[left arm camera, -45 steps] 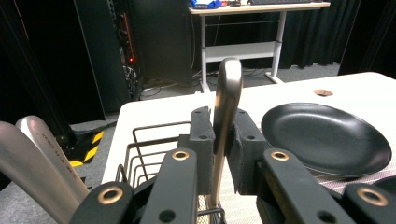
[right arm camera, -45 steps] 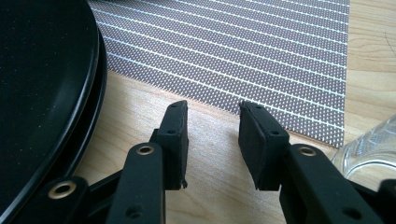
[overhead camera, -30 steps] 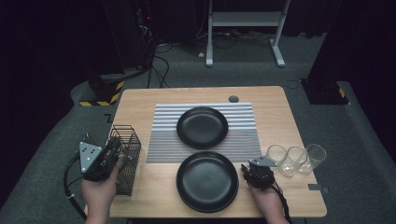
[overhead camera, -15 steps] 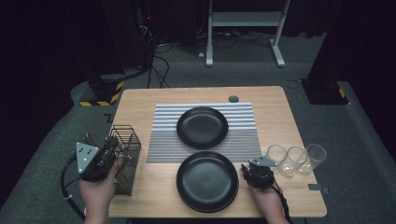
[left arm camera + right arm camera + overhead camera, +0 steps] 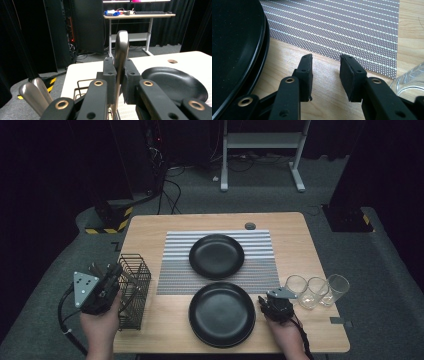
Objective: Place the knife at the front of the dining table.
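The table (image 5: 150,235) carries a striped mat (image 5: 220,270), with one black plate (image 5: 216,256) on it and a second plate (image 5: 222,314) nearer the person, overlapping the mat's near edge. A wire basket (image 5: 134,290) stands at the table's left edge, with metal handles (image 5: 35,93) rising from it. Three glasses (image 5: 317,290) sit in a row at the right. The left tongs (image 5: 102,287), beside the basket, are clamped on the handle of a piece of cutlery (image 5: 121,50), held upright. The right tongs (image 5: 274,309) rest between the near plate and the glasses, jaws apart with nothing between them.
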`<state>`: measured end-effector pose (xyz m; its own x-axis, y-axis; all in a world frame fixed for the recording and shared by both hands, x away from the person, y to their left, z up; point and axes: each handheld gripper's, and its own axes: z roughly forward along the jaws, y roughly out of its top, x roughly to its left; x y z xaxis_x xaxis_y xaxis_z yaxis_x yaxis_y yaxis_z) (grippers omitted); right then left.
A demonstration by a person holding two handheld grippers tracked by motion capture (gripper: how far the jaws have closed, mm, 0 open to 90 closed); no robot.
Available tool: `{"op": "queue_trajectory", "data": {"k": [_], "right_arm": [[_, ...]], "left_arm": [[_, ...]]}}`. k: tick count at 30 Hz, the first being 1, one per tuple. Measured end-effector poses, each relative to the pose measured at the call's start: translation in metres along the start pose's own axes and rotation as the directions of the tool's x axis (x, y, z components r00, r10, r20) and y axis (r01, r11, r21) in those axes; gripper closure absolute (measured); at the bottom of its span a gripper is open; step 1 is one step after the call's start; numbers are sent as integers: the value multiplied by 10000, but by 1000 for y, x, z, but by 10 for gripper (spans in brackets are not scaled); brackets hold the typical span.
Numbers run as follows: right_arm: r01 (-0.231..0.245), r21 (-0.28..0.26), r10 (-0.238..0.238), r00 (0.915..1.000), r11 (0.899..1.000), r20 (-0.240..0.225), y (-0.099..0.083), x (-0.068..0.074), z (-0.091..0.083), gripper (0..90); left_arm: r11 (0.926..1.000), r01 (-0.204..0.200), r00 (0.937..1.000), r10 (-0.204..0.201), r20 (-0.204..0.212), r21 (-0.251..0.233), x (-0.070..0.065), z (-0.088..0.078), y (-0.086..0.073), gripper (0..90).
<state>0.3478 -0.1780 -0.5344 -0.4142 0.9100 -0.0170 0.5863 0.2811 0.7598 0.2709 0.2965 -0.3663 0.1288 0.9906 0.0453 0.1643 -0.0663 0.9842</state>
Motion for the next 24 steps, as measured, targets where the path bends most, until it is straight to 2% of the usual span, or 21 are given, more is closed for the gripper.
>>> {"op": "queue_trajectory", "data": {"k": [6,12,17,24], "right_arm": [[5,-2,-5,10000,10000,-6,0,0,0,618],[48,14,-48,9999,10000,-97,0,0,0,601],[70,20,-69,9999,10000,-104,0,0,0,598],[81,24,-81,9999,10000,-119,0,0,0,594]], "left_arm": [[9996,78,9999,-81,-120,-274,2,-5,3,827],[9975,-42,9994,18,-336,-707,2,-13,6,827],[9958,114,9992,-150,-380,-913,5,-16,7,828],[9920,-52,9990,-6,-453,-1265,3,-23,12,828]]}}
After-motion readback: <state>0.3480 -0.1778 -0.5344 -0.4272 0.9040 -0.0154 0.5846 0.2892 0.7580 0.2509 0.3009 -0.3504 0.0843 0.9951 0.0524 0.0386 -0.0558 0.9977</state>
